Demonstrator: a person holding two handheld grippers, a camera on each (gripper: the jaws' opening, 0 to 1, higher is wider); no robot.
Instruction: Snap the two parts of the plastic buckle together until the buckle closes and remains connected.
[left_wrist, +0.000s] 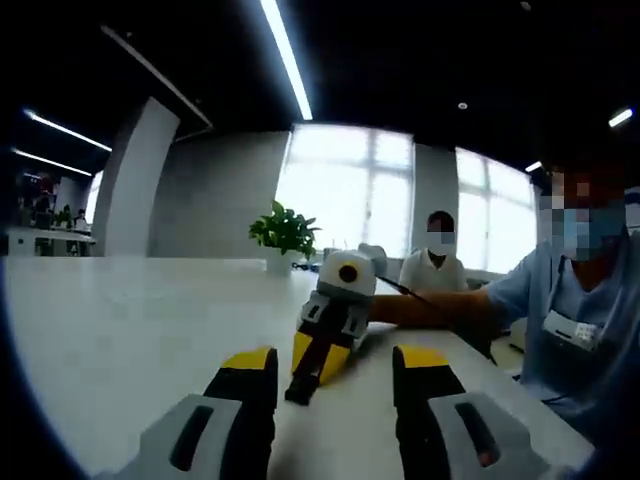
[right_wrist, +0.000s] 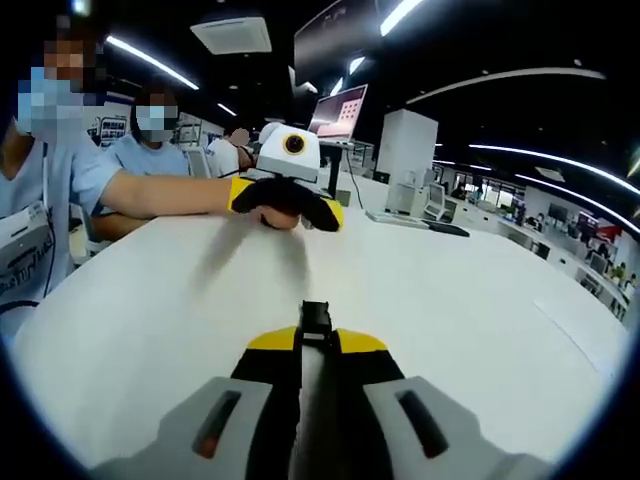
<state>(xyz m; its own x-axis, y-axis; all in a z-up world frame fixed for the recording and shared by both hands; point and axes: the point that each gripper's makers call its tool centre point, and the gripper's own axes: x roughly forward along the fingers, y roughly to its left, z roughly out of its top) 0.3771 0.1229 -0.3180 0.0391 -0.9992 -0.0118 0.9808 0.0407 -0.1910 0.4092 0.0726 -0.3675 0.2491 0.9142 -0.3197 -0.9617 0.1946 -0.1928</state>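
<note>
The table (right_wrist: 480, 300) is smooth, matt white. The buckle part (right_wrist: 315, 318) looks like black plastic, as do the yellow-tipped right gripper (right_wrist: 317, 345) jaws.

I can read no text, label, brand or number anywhere. A badge (left_wrist: 572, 331) hangs on the shirt of the person beside my worktop, but its print is too blurred to make out, and the far screen (right_wrist: 339, 110) shows only a pinkish glow.
</note>
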